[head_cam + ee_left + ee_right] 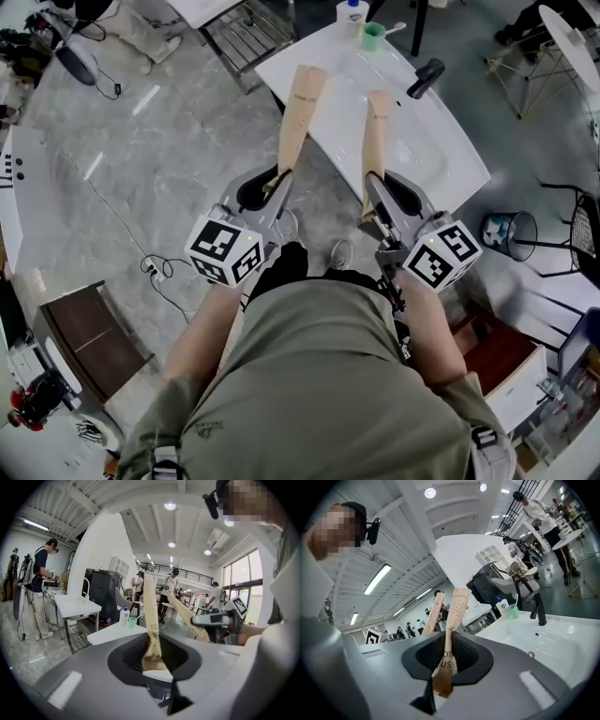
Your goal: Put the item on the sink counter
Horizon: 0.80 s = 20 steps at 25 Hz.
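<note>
The person stands over a grey marble floor (pixel 141 159) with a pair of tongs in each hand, and each pair is clamped on the bottom end of a long tan paper packet. The left tongs (pixel 278 180) pinch the left packet (pixel 302 108) at its crumpled base. The packet rises toward the top of the frame, leaning slightly right, and its far end overlaps the left edge of the white sink bench (pixel 450 164). The right tongs (pixel 372 192) are closed on the right packet (pixel 376 131), which stands nearly straight up the frame in front of the basin. Neither packet touches the bench; both are held up by the tongs alone. They run side by side, near each other but apart.

In the right gripper view the printed packet sits squeezed between the dark pads at lower centre, with the other packet just to its left. In the left gripper view the held packet climbs up the middle of the frame.

The bench lies in the upper middle of the head view. A black tap (pixel 427 77) stands at its right rim, and a green cup (pixel 373 36) and a white bottle (pixel 352 11) stand at its top corner. The marker cubes (pixel 225 250) sit at mid-frame, nearest the person.
</note>
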Motion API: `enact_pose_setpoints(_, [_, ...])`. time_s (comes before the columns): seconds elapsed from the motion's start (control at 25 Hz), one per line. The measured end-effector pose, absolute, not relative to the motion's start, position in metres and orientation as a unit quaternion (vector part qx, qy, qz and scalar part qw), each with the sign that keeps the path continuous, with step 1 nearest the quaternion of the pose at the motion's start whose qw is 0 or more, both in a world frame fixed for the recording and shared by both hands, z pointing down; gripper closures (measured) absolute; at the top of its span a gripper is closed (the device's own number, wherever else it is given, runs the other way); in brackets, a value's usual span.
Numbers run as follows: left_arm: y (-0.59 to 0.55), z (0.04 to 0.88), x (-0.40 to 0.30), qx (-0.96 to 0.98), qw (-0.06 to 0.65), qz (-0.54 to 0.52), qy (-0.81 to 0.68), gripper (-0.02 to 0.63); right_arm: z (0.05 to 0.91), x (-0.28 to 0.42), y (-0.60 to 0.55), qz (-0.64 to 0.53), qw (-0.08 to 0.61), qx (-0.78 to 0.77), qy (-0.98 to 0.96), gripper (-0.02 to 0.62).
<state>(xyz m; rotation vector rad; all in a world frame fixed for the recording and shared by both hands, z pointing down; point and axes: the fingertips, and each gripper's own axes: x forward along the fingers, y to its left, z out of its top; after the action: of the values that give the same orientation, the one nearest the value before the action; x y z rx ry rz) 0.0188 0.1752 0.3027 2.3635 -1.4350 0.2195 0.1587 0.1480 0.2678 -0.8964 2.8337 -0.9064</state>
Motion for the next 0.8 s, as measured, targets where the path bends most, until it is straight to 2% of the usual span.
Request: enact_pose_setpoints(0.8, [0.061,0.329,-0.088,0.864,0.203,0.084,-0.454,0.541,0.289,0.060,0.045,-0.300,0.004,-0.355,0.885,0.546])
